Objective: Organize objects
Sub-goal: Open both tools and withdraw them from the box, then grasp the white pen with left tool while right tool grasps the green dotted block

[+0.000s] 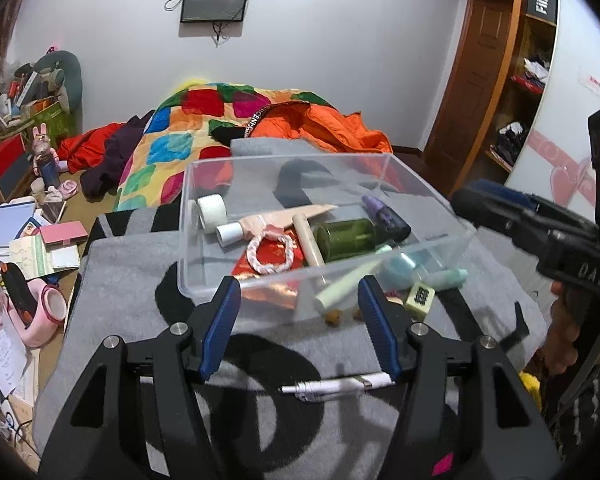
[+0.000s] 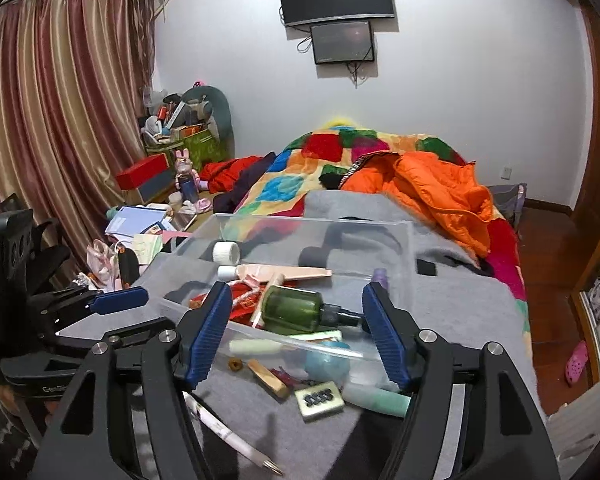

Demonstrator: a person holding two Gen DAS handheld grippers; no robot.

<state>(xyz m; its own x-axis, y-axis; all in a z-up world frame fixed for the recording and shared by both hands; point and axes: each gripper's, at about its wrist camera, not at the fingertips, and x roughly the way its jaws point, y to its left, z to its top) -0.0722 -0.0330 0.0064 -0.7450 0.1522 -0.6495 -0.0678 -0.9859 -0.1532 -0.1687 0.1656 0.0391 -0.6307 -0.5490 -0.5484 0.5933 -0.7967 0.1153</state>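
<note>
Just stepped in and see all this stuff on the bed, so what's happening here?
A person is tidying small things into a clear plastic box on a grey blanket, with a gripper in each hand. The box already holds a green bottle, a pink tube, a roll of tape and a red packet. The left gripper and right gripper both have open jaws holding nothing. A white pen, a tile and a pale green tube lie outside the box.

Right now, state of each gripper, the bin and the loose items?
left gripper: open, nothing between pads
right gripper: open, holding nothing
clear plastic bin: lidless, partly filled
dark green glass bottle: lying flat in bin
white pen: on grey cloth, outside bin
pale green tube: outside bin
</note>
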